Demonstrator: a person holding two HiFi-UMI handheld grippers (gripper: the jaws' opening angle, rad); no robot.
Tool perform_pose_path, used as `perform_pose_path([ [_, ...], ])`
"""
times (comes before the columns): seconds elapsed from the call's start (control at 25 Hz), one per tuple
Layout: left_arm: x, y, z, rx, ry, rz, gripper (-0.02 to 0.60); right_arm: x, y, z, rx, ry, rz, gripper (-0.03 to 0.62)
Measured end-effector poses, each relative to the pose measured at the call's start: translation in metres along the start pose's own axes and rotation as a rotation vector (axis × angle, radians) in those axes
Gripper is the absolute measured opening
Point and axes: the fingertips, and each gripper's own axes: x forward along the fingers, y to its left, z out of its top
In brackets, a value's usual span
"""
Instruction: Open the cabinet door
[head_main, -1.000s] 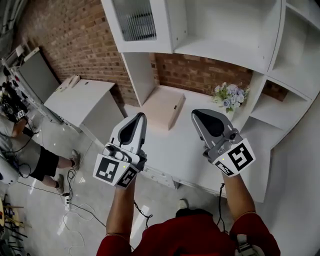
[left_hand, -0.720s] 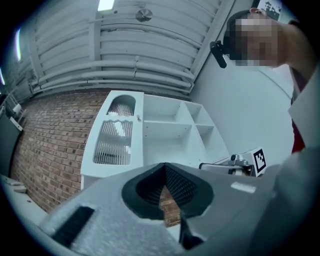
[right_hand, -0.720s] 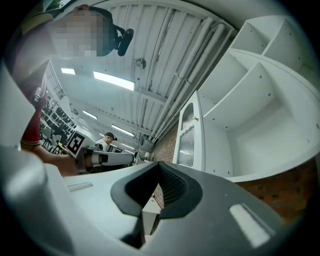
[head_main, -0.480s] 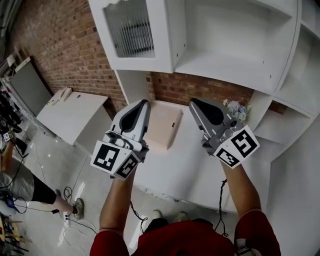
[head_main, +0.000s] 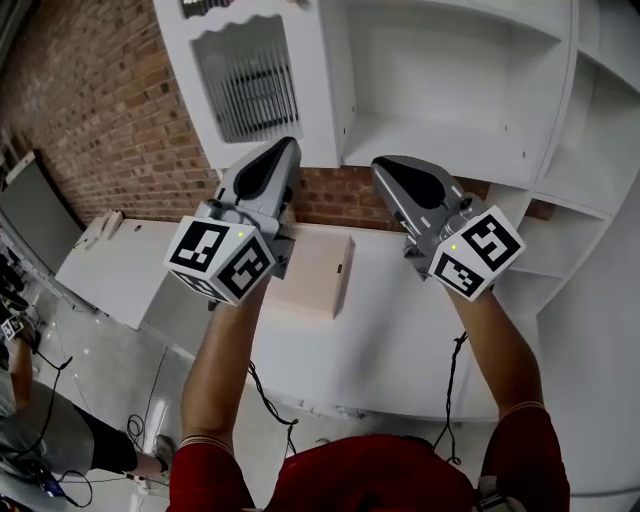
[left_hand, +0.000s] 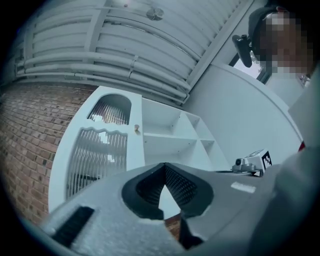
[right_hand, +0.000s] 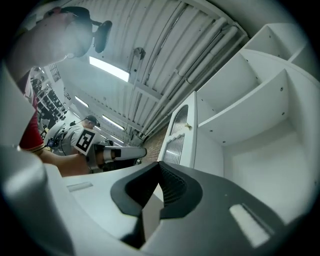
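Door (head_main: 245, 85) of ribbed glass in a white frame sits flush in the upper left of the cabinet (head_main: 335, 80), and neither gripper touches it.

In the left gripper view the left gripper (left_hand: 164, 166) has its jaws together at the tips, with nothing between the pads. Beyond them stands the door (left_hand: 97, 155), with a small knob (left_hand: 136, 128) on its right edge and a second arched glass panel above it. The right gripper view shows the right gripper (right_hand: 159, 165) the same way: tips together, pads empty. The door's edge (right_hand: 176, 145) lies just past it to the left, and open shelves (right_hand: 250, 115) lie to the right.

From the head view both grippers are held up side by side in front of the cabinet. The left gripper (head_main: 287, 145) points towards the door's lower right corner. The right gripper (head_main: 385, 165) points at the bottom of the open shelves (head_main: 450, 130). Each carries a marker cube at its rear.

Below them runs a white counter (head_main: 400, 340) with a pale box (head_main: 315, 272) lying on it. A brick wall (head_main: 90, 100) fills the space behind and to the left. A person (head_main: 40, 450) stands on the floor at the lower left.
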Motion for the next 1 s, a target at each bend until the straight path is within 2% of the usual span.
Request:
perform_pose_path([
  [0.24,0.032,0.028,0.025,0.006,-0.011,-0.01,0.002,0.019,-0.016,0.012,-0.009,0.024,-0.03,0.012],
  [0.48,0.07,0.045,0.048,0.053,-0.013,-0.004,0.002,0.031,-0.031,0.024,-0.014,0.036,-0.052,0.012],
  [0.8,0.109,0.074,0.066,0.141,-0.012,0.08,0.004,0.028,-0.039,0.02,-0.062,0.073,-0.058,0.012],
  [1.0,0.128,0.086,0.076,0.168,-0.006,0.105,0.057,0.024,-0.044,0.014,-0.069,0.097,-0.065,0.012],
])
